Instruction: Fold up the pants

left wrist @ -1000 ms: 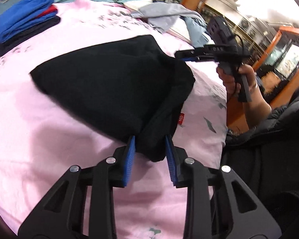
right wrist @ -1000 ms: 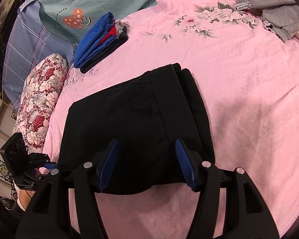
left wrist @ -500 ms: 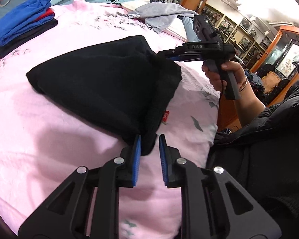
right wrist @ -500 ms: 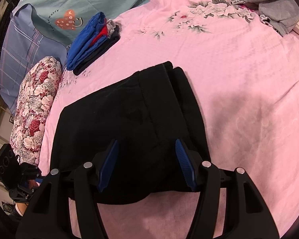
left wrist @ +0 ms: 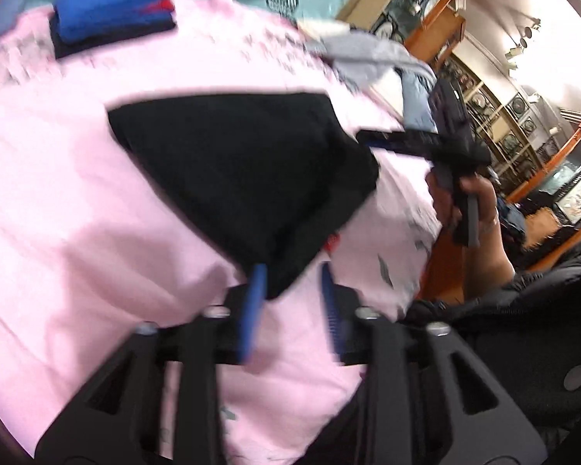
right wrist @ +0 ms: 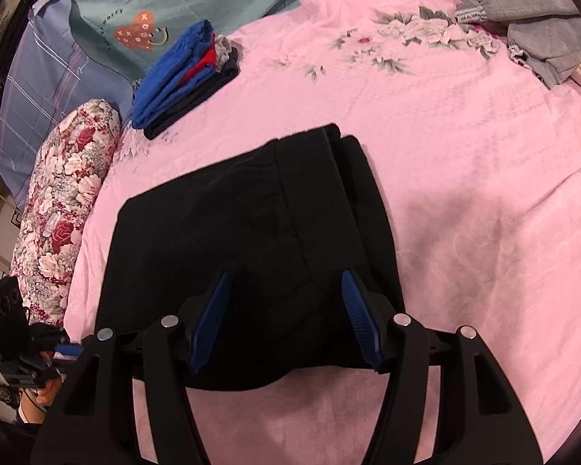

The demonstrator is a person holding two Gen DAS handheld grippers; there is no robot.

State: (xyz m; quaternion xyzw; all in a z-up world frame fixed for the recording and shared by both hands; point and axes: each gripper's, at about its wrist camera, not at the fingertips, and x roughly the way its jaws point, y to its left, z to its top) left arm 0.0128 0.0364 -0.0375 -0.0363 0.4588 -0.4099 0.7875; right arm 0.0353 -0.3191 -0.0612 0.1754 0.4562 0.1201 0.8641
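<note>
Motion blurred the whole left wrist view, smearing the folded blue-and-dark clothing stack (left wrist: 112,19). The grey knit garment (right wrist: 538,27) was cut off at the right wrist view's edge.

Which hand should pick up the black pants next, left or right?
Probably the right. The right tool hovers open over the near edge of the black pants. The left tool is opening, only a corner of cloth between its pads.

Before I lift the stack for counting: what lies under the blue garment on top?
Under the blue garment show red and grey edges, then a dark folded piece on the pink blanket. How many items lie between stays covered.
</note>
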